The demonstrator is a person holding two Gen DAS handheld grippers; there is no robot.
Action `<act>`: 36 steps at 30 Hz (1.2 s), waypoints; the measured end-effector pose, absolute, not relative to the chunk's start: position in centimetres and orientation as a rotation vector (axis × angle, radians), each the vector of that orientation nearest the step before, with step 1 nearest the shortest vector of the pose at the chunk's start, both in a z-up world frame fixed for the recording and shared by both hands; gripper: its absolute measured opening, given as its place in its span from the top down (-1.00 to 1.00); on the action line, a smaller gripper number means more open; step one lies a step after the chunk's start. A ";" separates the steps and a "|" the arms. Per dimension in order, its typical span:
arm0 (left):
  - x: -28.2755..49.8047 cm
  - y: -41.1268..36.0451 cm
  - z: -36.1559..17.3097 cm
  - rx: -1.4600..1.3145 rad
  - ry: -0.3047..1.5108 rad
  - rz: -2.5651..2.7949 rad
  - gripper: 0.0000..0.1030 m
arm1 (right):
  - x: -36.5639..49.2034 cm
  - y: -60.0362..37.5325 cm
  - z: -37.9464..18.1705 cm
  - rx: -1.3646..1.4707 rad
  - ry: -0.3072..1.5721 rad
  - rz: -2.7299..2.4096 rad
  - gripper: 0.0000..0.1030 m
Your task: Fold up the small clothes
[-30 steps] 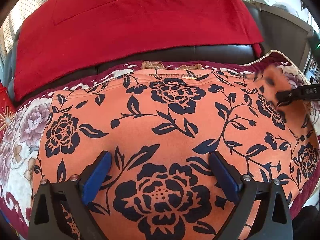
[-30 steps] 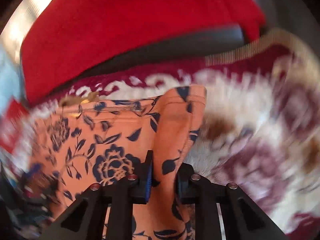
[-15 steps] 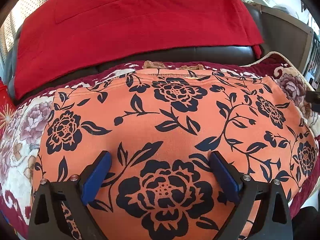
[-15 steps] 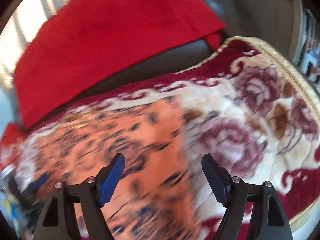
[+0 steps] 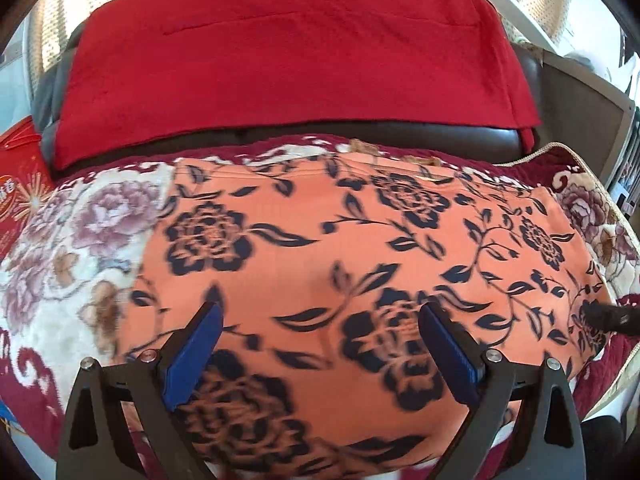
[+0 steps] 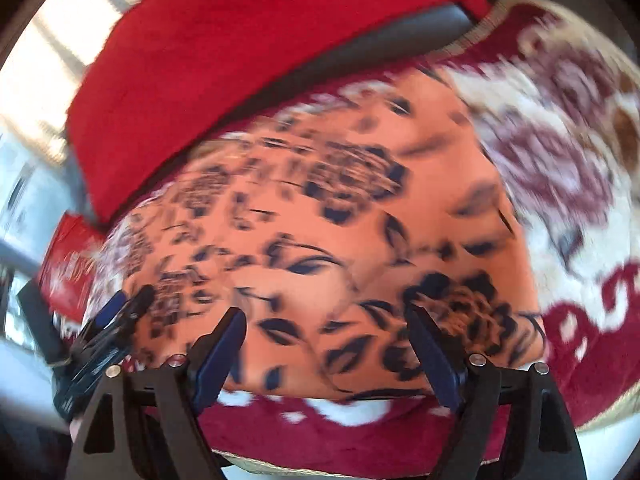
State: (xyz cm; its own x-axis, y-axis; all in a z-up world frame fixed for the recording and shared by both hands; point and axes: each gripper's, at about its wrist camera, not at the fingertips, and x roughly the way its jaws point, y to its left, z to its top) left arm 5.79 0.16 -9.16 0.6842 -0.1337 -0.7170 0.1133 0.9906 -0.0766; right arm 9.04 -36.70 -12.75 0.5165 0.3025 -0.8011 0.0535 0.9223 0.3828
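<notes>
An orange garment with dark blue flowers (image 5: 340, 248) lies spread flat on a flowered blanket (image 5: 80, 240); it also shows, blurred, in the right wrist view (image 6: 340, 232). My left gripper (image 5: 320, 344) is open and empty just above the garment's near part. My right gripper (image 6: 324, 348) is open and empty over the garment's near edge. The tip of the right gripper shows at the garment's right edge in the left wrist view (image 5: 608, 316). The left gripper shows at the garment's left side in the right wrist view (image 6: 108, 332).
A red cloth (image 5: 288, 64) drapes over the dark sofa back (image 5: 460, 136) behind the blanket. A red box (image 5: 20, 184) stands at the left. The blanket's braided edge (image 5: 592, 168) runs along the right, with furniture beyond it.
My right gripper let go of the garment's right edge, opened, and moved to the garment's near edge. The garment now lies flat. My left gripper shifted left and back a little.
</notes>
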 end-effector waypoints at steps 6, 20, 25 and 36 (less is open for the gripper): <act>5.9 2.7 -9.1 -0.080 0.817 -0.119 -0.90 | 9.6 -36.5 -16.1 0.389 1.060 0.056 -0.77; 6.1 3.7 -9.3 -0.113 0.832 -0.116 -0.90 | 9.2 -33.2 -15.2 0.241 1.031 0.046 -0.99; 6.2 3.5 -9.6 -0.107 0.842 -0.108 -0.90 | 8.6 -33.6 -15.3 0.253 1.028 0.072 -0.99; 5.6 6.0 -9.1 -0.175 0.781 -0.060 -0.90 | 8.6 -34.5 -15.4 0.280 1.001 0.102 -0.99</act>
State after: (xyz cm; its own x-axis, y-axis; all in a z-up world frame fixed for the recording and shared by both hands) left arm 5.61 5.98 -9.11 0.7090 -0.1183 -0.6952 -0.0110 0.9839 -0.1786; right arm 8.56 -34.48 -15.39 0.5383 0.2123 -0.8156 0.0435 0.9595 0.2784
